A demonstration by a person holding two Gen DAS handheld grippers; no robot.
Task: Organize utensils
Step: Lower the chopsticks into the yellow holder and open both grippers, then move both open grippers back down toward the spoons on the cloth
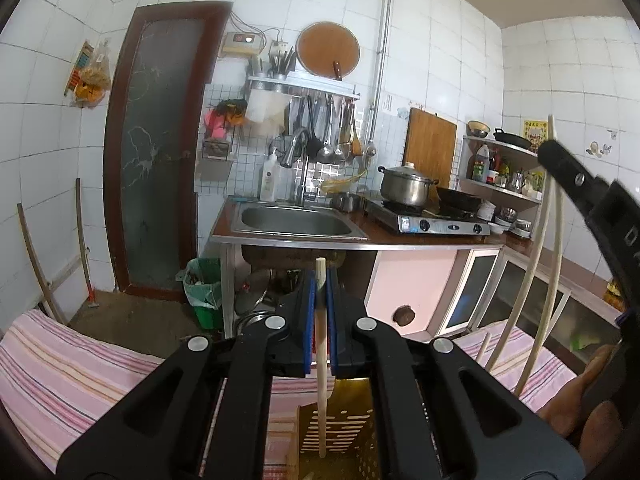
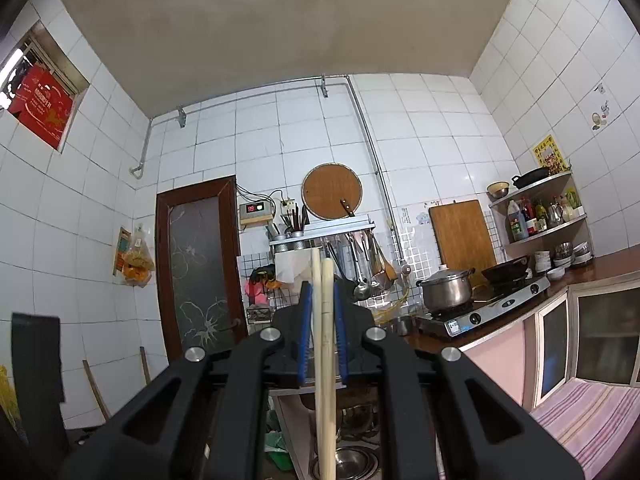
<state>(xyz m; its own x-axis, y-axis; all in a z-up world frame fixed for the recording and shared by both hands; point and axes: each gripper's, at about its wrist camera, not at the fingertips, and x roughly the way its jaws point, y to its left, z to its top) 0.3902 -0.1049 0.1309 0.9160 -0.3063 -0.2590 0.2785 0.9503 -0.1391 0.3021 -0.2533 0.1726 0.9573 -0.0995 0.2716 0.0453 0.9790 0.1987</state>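
We tilted the left gripper (image 1: 321, 292) downward, clamping one chopstick (image 1: 321, 364) above the holder (image 1: 352, 436); the right gripper (image 2: 322, 312), angled upward, pinched two chopsticks (image 2: 325, 360).

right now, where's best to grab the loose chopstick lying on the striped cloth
Grip the loose chopstick near its exposed end, from above, jaws across the thin shaft: it lies flat on the cloth, its other end hidden behind the left gripper.

White-tiled walls (image 2: 420, 128), grey ceiling (image 2: 260, 32), brown glazed door (image 1: 160, 152), steel sink (image 1: 296, 222), daylight from high window (image 2: 40, 96)
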